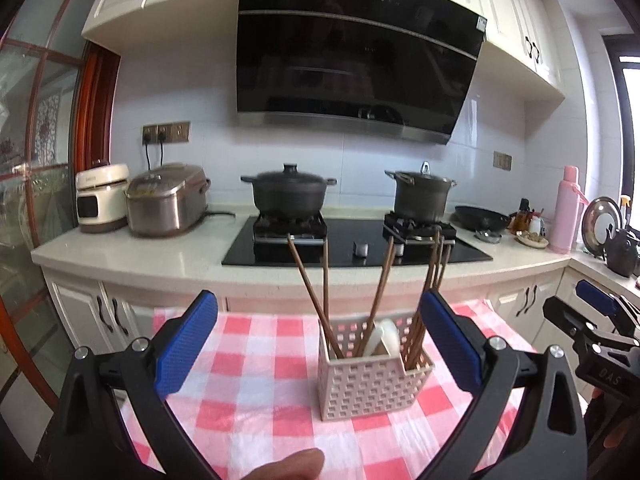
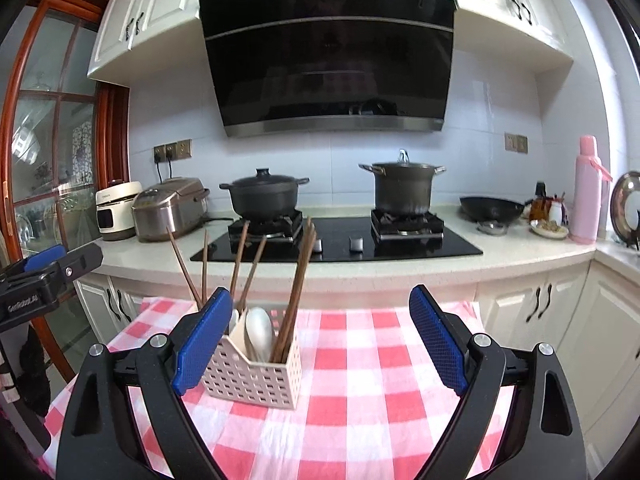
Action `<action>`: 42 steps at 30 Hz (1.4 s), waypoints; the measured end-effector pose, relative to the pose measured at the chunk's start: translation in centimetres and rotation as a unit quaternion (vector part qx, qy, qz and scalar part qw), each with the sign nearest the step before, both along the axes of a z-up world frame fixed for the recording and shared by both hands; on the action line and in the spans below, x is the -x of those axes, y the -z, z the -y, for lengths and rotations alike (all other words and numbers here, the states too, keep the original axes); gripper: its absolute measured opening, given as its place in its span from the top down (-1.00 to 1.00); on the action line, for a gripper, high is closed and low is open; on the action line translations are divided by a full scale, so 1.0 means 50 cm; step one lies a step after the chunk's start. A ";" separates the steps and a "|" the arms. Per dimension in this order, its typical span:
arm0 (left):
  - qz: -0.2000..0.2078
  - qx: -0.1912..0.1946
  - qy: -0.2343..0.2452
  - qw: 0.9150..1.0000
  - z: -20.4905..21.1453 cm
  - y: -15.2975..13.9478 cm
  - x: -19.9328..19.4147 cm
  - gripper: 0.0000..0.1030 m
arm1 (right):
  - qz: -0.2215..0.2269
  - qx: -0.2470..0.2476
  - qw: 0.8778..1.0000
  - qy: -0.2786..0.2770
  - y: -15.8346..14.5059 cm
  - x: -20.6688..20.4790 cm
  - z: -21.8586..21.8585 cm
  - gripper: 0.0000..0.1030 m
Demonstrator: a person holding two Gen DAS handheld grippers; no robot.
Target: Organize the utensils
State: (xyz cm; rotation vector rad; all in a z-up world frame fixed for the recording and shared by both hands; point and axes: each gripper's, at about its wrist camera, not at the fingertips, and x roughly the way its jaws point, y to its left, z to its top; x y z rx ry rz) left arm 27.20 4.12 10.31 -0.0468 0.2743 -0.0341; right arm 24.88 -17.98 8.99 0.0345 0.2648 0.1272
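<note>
Apparently finished: chopsticks (image 1: 380,280) and spoons (image 2: 258,330) stand in the basket (image 1: 372,388); left gripper (image 1: 320,344) and right gripper (image 2: 320,340) gape empty, so back away without nudging it.

My left wrist view looks forward along the left hand-held gripper (image 1: 318,346), low over the checked cloth (image 1: 260,364), facing the stove (image 1: 356,242) and range hood (image 1: 352,52). The utensil basket (image 1: 374,376) sits close, right of centre. My right wrist view faces the same way from further right, so that basket (image 2: 256,376) falls left of centre. Both views share the cloth, basket, stove and counter (image 2: 520,254).
</note>
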 end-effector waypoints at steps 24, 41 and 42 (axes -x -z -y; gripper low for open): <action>-0.028 -0.011 0.010 0.999 0.018 0.081 0.118 -0.91 | -0.019 0.013 0.999 -0.026 0.053 0.113 -0.020 -0.64; -0.034 -0.015 0.004 0.999 0.028 0.094 0.148 -0.91 | -0.016 0.012 0.999 -0.028 0.054 0.135 -0.013 -0.64; -0.034 -0.017 0.003 0.999 0.029 0.093 0.150 -0.91 | -0.016 0.011 0.999 -0.028 0.055 0.135 -0.014 -0.64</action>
